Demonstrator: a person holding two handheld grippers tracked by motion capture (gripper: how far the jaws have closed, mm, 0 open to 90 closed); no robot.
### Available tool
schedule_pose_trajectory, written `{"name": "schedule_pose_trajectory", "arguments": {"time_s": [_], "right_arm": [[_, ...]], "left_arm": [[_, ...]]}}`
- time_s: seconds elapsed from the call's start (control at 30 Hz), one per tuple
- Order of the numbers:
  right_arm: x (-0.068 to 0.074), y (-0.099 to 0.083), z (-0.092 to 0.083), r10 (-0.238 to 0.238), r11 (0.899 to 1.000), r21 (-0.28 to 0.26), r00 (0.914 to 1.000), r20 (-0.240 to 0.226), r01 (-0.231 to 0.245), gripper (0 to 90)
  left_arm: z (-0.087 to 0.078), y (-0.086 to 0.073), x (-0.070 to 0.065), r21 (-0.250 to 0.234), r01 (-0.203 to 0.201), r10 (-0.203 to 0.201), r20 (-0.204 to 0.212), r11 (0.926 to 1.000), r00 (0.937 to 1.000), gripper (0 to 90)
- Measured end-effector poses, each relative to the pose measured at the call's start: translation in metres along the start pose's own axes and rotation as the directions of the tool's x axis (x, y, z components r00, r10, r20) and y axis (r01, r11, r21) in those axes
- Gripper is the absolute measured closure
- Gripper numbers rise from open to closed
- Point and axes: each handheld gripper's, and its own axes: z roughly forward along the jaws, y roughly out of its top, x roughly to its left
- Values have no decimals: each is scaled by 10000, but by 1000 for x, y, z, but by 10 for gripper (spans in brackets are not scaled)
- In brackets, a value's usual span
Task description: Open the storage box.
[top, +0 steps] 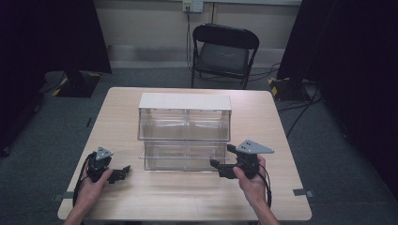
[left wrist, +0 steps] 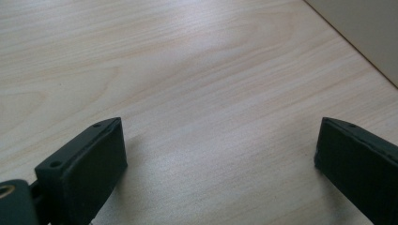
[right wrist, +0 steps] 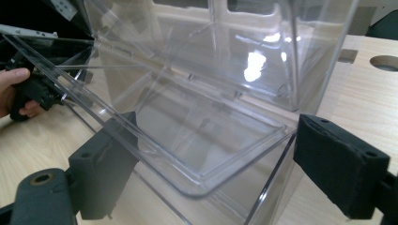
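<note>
1 clear bin, 1 chair (folding), 2 grippers.

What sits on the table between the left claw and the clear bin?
Nothing: bare wooden table separates the left claw from the clear bin, seen in the high view.

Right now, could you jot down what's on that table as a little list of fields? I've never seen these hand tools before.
table: light wooden table
main object: clear plastic two-tier bin with a white top, mid-table
bin contents: looks empty
left gripper: open, over bare wood, left of the bin, apart from it
right gripper: open, jaws either side of the bin's lower front edge
beyond table: black folding chair
</note>
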Motion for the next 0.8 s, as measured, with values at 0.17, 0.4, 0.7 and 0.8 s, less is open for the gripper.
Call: {"name": "schedule_pose_trajectory", "arguments": {"time_s": [0.17, 0.4, 0.7, 0.8], "right_arm": [[-1, 3, 0, -3, 10000, 2, 10000, 21, 3, 138], [-4, 7, -2, 20, 10000, -79, 10000, 72, -20, 139], [-6, 11, -2, 22, 9999, -143, 10000, 59, -21, 139], [-6, 12, -1, 51, 9998, -181, 10000, 35, -51, 139]], "left_arm": [[0, 0, 0, 5, 3, -3, 4, 10000, 10000, 19], [0, 0, 0, 3, 4, -4, -1, 10000, 10000, 19], [0, 0, 0, 5, -5, 5, -1, 10000, 10000, 19], [0, 0, 0, 4, -4, 4, 1, 10000, 10000, 19]]}}
